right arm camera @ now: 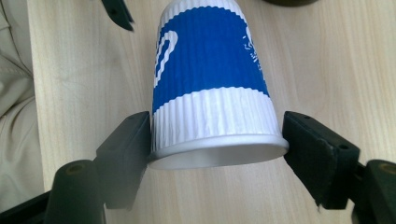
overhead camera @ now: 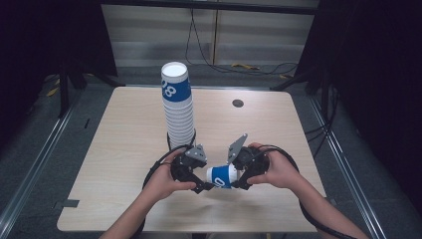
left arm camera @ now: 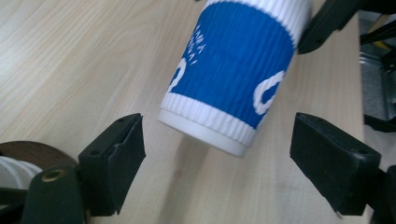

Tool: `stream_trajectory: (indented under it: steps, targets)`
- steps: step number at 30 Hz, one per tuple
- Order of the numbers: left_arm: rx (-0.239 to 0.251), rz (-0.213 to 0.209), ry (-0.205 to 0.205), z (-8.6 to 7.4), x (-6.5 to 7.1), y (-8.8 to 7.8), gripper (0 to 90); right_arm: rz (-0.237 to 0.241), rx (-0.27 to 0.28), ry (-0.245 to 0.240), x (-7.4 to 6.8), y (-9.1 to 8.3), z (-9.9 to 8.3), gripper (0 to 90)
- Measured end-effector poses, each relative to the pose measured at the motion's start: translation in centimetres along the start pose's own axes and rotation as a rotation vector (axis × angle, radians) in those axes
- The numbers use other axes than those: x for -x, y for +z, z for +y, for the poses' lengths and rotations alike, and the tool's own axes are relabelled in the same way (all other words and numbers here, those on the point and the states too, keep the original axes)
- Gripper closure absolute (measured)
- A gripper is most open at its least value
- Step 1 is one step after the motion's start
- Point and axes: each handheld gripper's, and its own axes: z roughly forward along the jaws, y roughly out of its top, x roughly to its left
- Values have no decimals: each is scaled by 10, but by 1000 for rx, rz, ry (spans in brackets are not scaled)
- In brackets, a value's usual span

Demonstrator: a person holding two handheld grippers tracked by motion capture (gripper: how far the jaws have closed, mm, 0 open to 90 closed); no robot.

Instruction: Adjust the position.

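Observation:
A blue-and-white ribbed paper cup (overhead camera: 222, 176) lies on its side just above the wooden table (overhead camera: 124, 149), between the two grippers. My right gripper (overhead camera: 239, 182) is shut on the cup's open rim end; in the right gripper view both pads press the white rim of the cup (right arm camera: 210, 84), with the right gripper (right arm camera: 217, 140) straddling it. My left gripper (overhead camera: 205, 185) stands open around the cup's base. In the left gripper view the cup (left arm camera: 233, 70) hangs tilted between the left gripper (left arm camera: 217, 140) jaws, with a gap on each side.
A tall stack of matching cups (overhead camera: 178, 107) stands upright at the table's middle back, just beyond my left hand. A small black round cap (overhead camera: 238, 103) sits in the tabletop at the back right. Cables trail from both grippers toward the front edge.

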Motion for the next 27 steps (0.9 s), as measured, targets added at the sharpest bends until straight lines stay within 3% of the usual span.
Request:
stream_trajectory:
  steps: [3,8,11,19,25,27]
  targets:
    - [-18,12,3,-3,-1,6,173,13,9,-1,-2,-1,1,247]
    - [-14,-6,31,-2,0,13,172,18,36,-12,-3,-2,5,246]
    - [3,-23,81,1,6,17,194,25,47,-20,-4,-1,8,244]
    - [-14,-30,148,1,10,13,265,35,72,-32,-4,-4,12,189]
    - [-3,-35,153,1,12,10,285,31,136,-46,-1,-4,9,171]
    - [-11,-40,161,1,12,10,288,44,137,-28,-2,-3,6,166]
